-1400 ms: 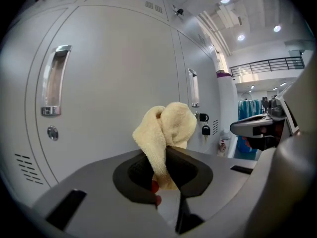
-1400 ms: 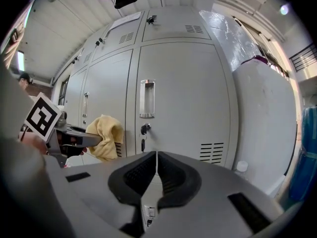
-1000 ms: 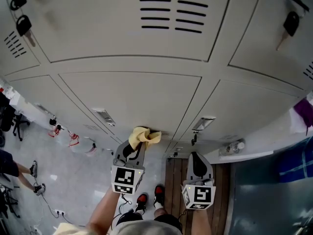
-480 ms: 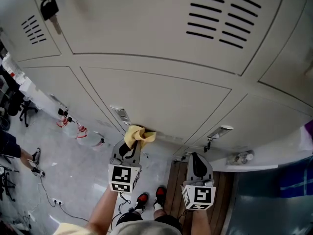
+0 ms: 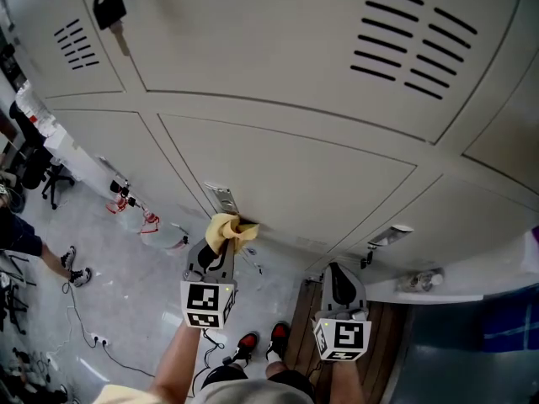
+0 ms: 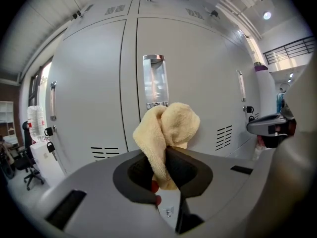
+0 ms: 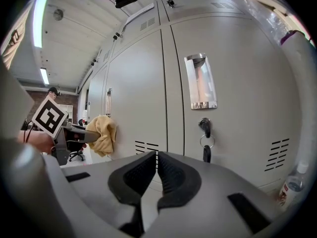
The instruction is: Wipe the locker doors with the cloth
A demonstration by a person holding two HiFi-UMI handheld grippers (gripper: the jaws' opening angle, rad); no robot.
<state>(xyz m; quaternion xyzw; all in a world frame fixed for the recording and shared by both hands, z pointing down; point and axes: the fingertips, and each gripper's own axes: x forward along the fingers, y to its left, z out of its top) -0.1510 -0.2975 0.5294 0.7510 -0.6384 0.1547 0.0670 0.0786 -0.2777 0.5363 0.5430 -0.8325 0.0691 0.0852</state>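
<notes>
A yellow cloth point(image 5: 222, 231) is bunched in my left gripper point(image 5: 221, 244), which is shut on it and holds it against a grey locker door point(image 5: 295, 179) beside a metal label holder point(image 5: 222, 199). In the left gripper view the cloth point(image 6: 167, 133) sticks up from the jaws just below that holder point(image 6: 155, 81). My right gripper point(image 5: 338, 278) is shut with nothing in it, apart from the door. In the right gripper view its jaws point(image 7: 156, 158) meet, facing a locker with a key point(image 7: 206, 150); the cloth point(image 7: 102, 133) shows at left.
Keys point(image 5: 109, 13) hang from a locker lock at top left. Vent slots point(image 5: 417, 28) mark the upper door. A plastic bottle point(image 5: 421, 281) lies at lower right. An office chair point(image 5: 52, 178) and a person's legs point(image 5: 50, 255) are at the left.
The left gripper and cloth have slid leftward along the door toward the label holder. The head view has swung left. The right gripper stays put.
</notes>
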